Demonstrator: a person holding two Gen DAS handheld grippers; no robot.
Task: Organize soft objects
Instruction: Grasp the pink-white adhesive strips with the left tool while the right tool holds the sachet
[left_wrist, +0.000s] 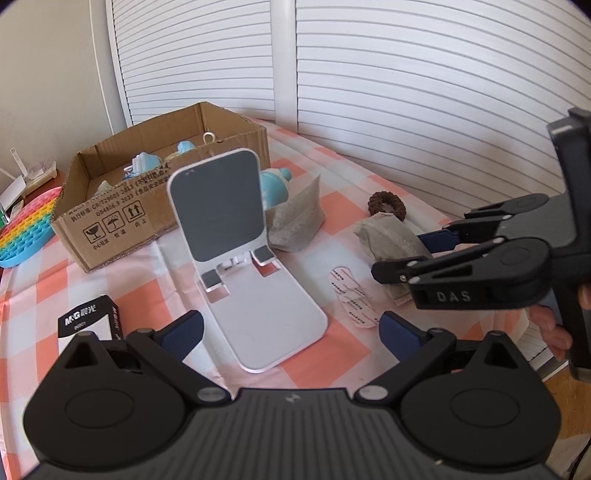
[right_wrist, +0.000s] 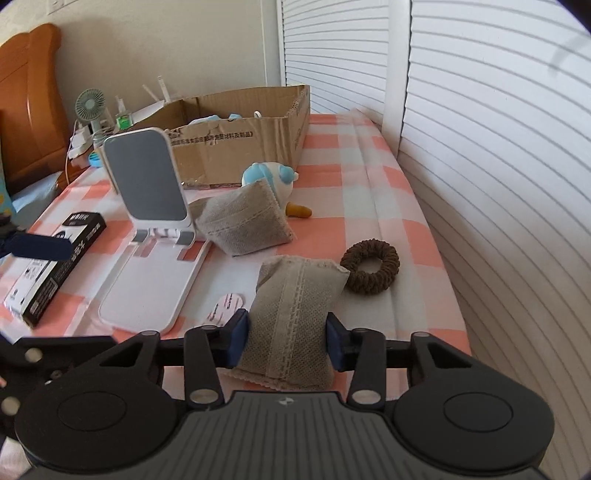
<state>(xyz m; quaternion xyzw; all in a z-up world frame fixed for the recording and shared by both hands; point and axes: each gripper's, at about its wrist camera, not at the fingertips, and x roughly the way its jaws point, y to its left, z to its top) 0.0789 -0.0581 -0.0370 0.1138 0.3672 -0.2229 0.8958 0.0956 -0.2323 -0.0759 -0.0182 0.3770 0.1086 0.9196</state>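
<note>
Right tongs (right_wrist: 286, 338) grip the near grey pouch (right_wrist: 291, 321); left tongs (left_wrist: 291, 332) gape, holding nothing.

Lying on the pink-checked tablecloth (right_wrist: 373, 192): two grey woven fabric sachets (right_wrist: 291, 317) (right_wrist: 243, 225), one brown ruffled hair scrunchie (right_wrist: 370, 270), one blue-and-white plush toy (right_wrist: 273, 181), one white folding phone stand (right_wrist: 155, 236), one black stationery box (right_wrist: 55, 266). Sitting in one open cardboard box (right_wrist: 236, 147): perhaps three pale-blue soft items (left_wrist: 146, 164), partly hidden.
</note>
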